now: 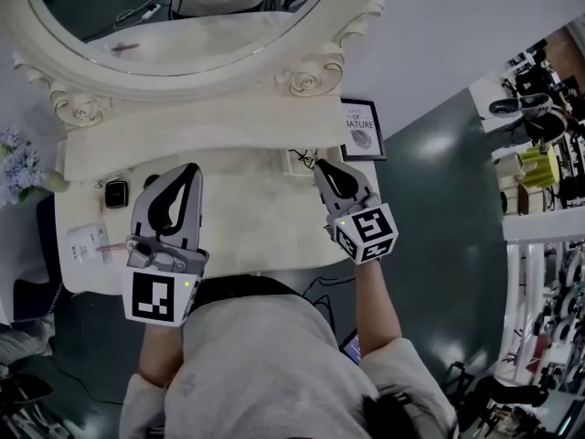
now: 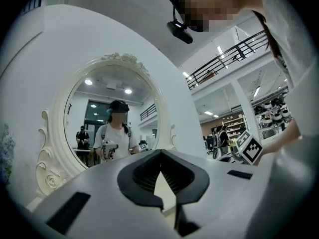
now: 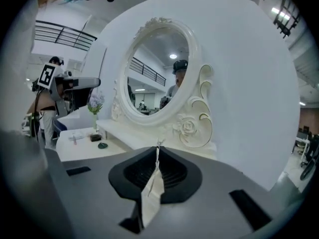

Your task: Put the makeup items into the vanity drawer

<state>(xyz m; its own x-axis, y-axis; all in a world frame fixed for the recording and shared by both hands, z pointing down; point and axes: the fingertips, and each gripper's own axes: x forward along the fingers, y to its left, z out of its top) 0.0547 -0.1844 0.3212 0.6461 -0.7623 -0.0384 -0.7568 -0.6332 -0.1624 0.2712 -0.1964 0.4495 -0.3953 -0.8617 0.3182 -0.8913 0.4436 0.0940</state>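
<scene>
grey shirt [image 1: 265,364]: the person's torso, at the edge of the vanity top [image 1: 247,208] opposite the mirror [image 1: 183,12].
left gripper [image 1: 190,170]: over the top, below the mirror's left half; fingers together at the tips, nothing between them.
right gripper [image 1: 320,165]: below the mirror's right carved scroll; fingers together. A thin metal piece [image 1: 301,159] sits right at the tips; whether it is pinched cannot be told.
makeup items: 3 lie on the top below the mirror's left end, apart from both grippers: a square dark case [image 1: 116,193], a white card [image 1: 87,242] with a pink stick, a small dark round piece [image 1: 151,179].
framed print [image 1: 363,128]: right of the mirror's base.
flowers [image 1: 18,167]: left of the mirror's base.
</scene>
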